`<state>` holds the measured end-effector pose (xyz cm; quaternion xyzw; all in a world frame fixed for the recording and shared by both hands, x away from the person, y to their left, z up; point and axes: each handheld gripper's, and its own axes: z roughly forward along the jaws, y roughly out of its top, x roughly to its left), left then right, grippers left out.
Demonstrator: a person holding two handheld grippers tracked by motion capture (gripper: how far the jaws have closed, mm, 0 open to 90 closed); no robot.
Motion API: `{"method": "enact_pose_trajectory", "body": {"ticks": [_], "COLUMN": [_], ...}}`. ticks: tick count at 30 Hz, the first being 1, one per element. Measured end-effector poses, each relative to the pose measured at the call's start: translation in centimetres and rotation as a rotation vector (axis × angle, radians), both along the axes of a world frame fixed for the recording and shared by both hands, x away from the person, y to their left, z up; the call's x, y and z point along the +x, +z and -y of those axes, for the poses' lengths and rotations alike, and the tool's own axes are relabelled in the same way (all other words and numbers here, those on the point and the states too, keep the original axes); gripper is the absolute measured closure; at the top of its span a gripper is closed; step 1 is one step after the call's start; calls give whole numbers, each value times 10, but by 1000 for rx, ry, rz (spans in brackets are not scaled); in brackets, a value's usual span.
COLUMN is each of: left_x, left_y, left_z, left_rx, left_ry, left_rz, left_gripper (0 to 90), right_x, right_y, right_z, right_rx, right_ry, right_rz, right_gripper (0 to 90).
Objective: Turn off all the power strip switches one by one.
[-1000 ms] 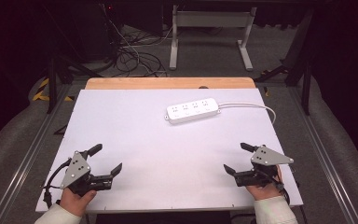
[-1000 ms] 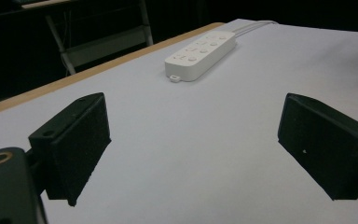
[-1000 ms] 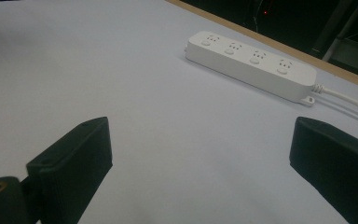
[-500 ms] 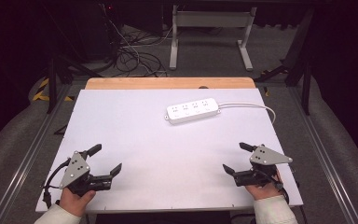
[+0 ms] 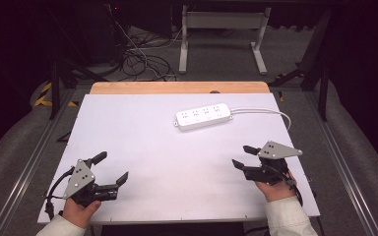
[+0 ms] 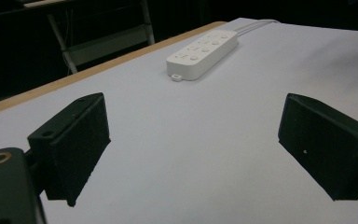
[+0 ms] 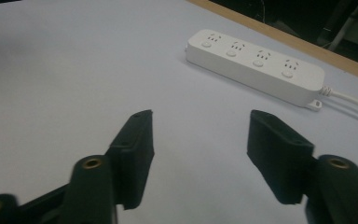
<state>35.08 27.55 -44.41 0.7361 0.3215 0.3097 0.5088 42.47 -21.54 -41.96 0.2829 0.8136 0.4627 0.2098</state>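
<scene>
A white power strip (image 5: 203,116) with several sockets and switches lies flat on the far middle of the white table (image 5: 142,142); its white cable (image 5: 268,111) runs off to the right. The strip also appears far ahead in the left gripper view (image 6: 202,53) and closer in the right gripper view (image 7: 256,66). My left gripper (image 5: 110,168) rests near the front left edge, open, with nothing between its jaws. My right gripper (image 5: 244,157) sits near the front right, open and empty too. Both stand well short of the strip.
A wooden strip (image 5: 177,87) borders the table's far edge. Beyond it on the floor lie tangled cables (image 5: 142,59) and a white metal stand (image 5: 221,29). Metal rails (image 5: 24,162) run along both sides of the table.
The right gripper has edged slightly left and forward. The left gripper and the power strip have not moved.
</scene>
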Motion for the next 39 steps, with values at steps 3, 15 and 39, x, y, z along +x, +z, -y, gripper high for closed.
{"method": "enact_pose_trajectory", "body": {"ticks": [3, 15, 39], "left_x": [0, 0, 1], "left_y": [0, -1, -2], "left_z": [-1, 0, 1], "left_rx": [-2, -8, 0], "left_ry": [-1, -3, -17], "left_rz": [0, -6, -2], "left_gripper": [94, 94, 107], "right_x": [5, 32, 85], "right_y": [4, 21, 32], "right_z": [-8, -31, -88], "right_rx": [-13, -7, -40], "right_ry": [-9, 12, 21], "right_rz": [8, -38, -48], "right_gripper": [577, 900, 900]}}
